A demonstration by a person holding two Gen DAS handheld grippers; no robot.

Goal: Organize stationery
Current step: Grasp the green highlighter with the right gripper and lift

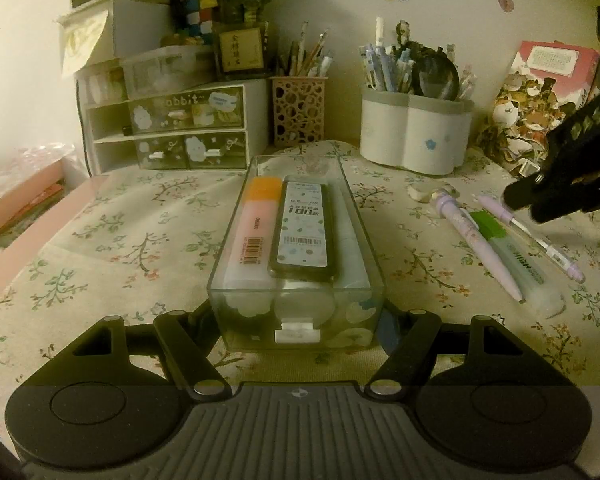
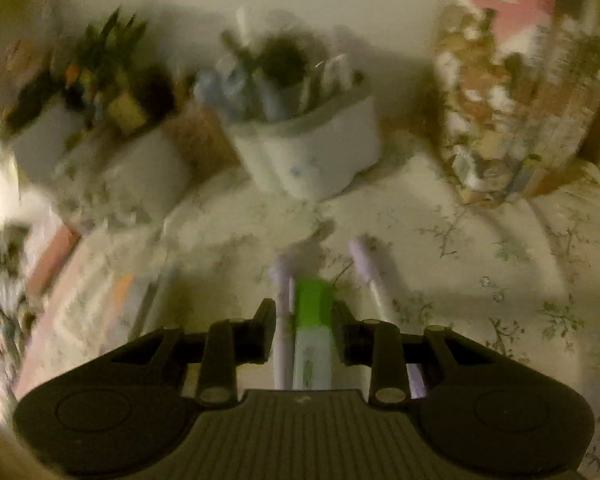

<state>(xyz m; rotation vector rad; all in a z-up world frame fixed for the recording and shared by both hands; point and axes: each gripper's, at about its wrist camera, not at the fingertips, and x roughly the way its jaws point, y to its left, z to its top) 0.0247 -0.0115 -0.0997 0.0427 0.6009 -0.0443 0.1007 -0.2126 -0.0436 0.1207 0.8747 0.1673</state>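
Note:
My left gripper (image 1: 298, 320) is shut on the near end of a clear plastic box (image 1: 364, 236) on the floral tablecloth. In the box lie an orange highlighter (image 1: 252, 232) and a dark pencil-lead case (image 1: 304, 228). To the right lie a purple pen (image 1: 480, 244), a green highlighter (image 1: 516, 260) and a thin white-purple pen (image 1: 540, 240). My right gripper (image 1: 556, 196) hovers above them. In the blurred right wrist view my right gripper (image 2: 304, 320) is open, its fingers on either side of the green highlighter (image 2: 312, 320) and purple pen (image 2: 282, 320); the thin pen (image 2: 370, 276) lies to the right.
At the back stand a drawer organiser (image 1: 172, 132), a brown mesh pen cup (image 1: 298, 112), a white pen holder (image 1: 416, 132) and a patterned box (image 1: 532, 104). A roll of tape (image 1: 424, 190) lies near the pens. The pink table edge (image 1: 28, 248) runs along the left.

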